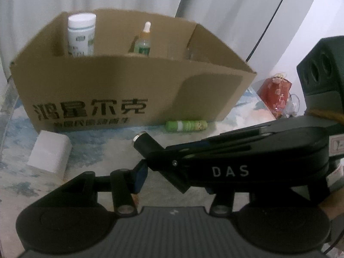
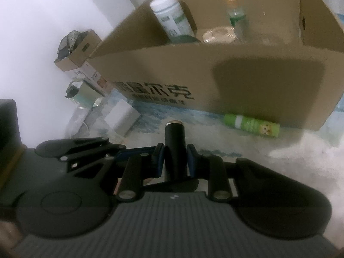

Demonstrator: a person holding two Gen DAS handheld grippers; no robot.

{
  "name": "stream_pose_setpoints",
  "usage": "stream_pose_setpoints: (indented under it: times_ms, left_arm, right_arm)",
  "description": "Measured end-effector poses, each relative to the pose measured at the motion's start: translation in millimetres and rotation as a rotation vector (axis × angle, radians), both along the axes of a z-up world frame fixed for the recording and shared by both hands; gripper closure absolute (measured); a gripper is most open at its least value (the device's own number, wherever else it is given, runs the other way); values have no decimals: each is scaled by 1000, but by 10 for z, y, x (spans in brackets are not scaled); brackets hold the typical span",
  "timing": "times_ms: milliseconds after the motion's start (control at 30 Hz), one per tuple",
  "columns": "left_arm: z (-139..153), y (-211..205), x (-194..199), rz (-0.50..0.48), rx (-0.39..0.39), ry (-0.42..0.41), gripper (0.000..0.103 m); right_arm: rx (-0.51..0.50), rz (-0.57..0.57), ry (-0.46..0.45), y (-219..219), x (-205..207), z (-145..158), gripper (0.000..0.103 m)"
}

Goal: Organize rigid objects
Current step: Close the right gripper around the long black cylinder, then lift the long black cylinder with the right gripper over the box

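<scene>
Right tool (image 2: pixel 175 161) clamps the black cylinder (image 2: pixel 174 142) mid-body: stiff, smooth, likely slippery, probably light. Left tool (image 1: pixel 150 172), half-open, brackets the cylinder's lower end, contact unclear.

Right gripper (image 2: pixel 175 161) angled downward, its blue-padded fingers (image 2: pixel 159 160) clamped on a black cylinder (image 2: pixel 174 142); left gripper (image 1: pixel 163 172) beside it, its jaws around the same cylinder, grip unclear; right gripper's body crossing the left view.

Dim indoor light, soft blur, fisheye bending at edges; dark shadow on cardboard box (image 2: pixel 268 79) front.
</scene>
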State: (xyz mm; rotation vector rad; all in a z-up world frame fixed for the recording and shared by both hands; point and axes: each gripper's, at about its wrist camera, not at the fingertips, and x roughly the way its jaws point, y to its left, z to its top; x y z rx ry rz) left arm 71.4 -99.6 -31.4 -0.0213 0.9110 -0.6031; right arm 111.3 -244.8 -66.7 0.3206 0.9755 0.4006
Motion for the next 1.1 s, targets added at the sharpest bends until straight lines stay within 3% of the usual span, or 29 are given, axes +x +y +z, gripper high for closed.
stream_pose_setpoints:
  times_ms: [667, 1100]
  left_arm:
    - [734, 166, -382, 55, -34, -200, 51]
    - [1056, 223, -227, 77, -32, -280, 51]
  right_arm:
    - [-14, 35, -210, 171, -303, 833, 81]
    - [4, 60, -301, 194, -118, 1236, 81]
